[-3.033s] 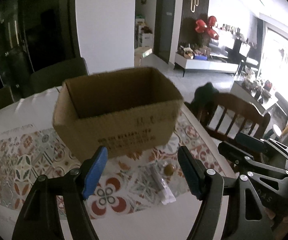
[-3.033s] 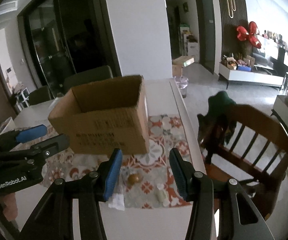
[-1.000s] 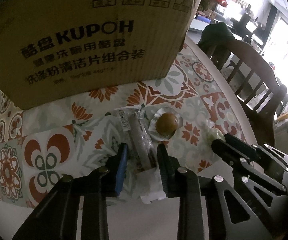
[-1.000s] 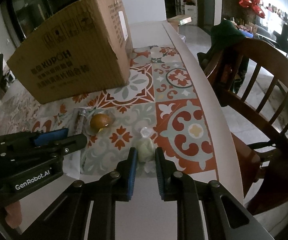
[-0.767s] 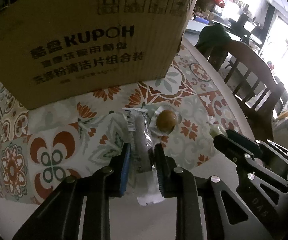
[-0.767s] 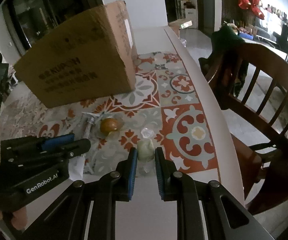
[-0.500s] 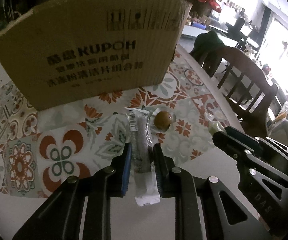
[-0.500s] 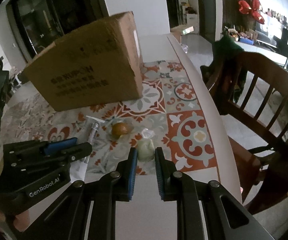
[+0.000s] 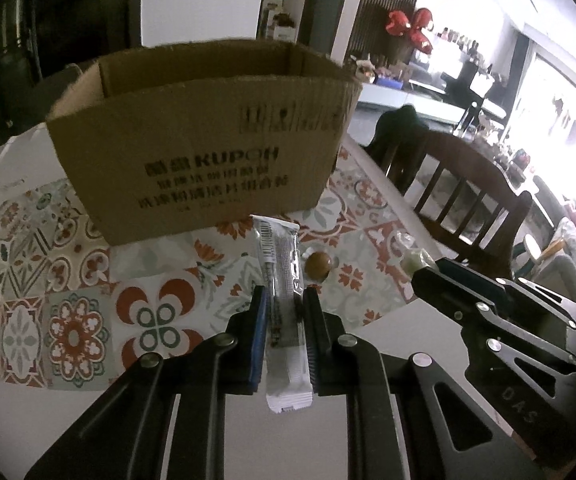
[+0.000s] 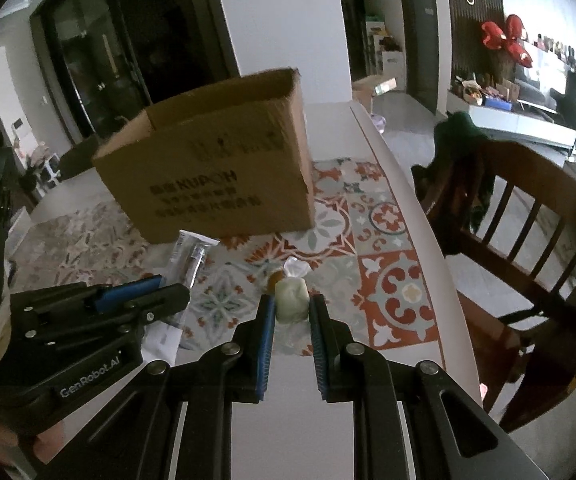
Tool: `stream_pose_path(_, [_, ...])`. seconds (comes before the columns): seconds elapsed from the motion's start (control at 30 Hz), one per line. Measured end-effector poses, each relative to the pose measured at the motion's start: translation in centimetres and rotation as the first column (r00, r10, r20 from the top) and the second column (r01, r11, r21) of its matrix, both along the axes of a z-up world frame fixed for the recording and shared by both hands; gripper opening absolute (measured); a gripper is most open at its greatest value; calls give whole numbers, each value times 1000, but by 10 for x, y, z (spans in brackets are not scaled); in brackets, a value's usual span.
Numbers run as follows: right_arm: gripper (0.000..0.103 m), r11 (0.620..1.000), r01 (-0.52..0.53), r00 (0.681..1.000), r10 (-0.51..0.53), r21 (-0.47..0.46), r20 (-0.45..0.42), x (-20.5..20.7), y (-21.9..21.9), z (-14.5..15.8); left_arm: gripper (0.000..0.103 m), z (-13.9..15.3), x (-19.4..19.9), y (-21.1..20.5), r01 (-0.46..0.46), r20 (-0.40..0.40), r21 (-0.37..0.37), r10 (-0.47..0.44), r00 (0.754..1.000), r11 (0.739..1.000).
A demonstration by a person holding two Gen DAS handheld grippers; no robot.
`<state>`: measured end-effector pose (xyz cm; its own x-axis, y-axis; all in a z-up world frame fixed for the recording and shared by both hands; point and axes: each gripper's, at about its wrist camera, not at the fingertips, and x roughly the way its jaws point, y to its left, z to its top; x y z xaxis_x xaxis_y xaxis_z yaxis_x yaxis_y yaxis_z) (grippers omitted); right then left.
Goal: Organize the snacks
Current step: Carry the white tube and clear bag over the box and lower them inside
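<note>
A long clear stick packet (image 9: pixel 281 264) with a white end hangs above the table, and my left gripper (image 9: pixel 283 300) is closing its jaws on it, pads pressed against its sides. My right gripper (image 10: pixel 292 304) is shut on a small pale green wrapped sweet (image 10: pixel 291 294), also lifted off the mat. A round brown wrapped snack (image 9: pixel 318 262) still lies on the patterned mat (image 9: pixel 67 280) between the two grippers. Behind them the open cardboard box (image 9: pixel 207 168) stands upright; I cannot see its inside.
A wooden chair (image 10: pixel 508 220) with dark clothing over its back stands at the table's right edge (image 10: pixel 420 216). Bare white tabletop (image 9: pixel 279 440) lies beneath both grippers. In the right wrist view the left gripper's body (image 10: pixel 87 320) fills the lower left.
Both grippers rose from the mat with their snacks and tilted up, so the box's open top now shows. The left jaws tightened on the stick packet. The brown snack stayed put.
</note>
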<state>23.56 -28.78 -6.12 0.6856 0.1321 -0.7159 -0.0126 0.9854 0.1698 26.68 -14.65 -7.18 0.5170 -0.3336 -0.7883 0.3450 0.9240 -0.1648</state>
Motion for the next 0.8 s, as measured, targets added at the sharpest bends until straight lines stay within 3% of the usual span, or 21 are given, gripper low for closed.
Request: stream_pose_path(0.8, [19,999,-51,977,49,7,208,-8,26,78,14,81,-7,31,-26,196,-125,50,979,992])
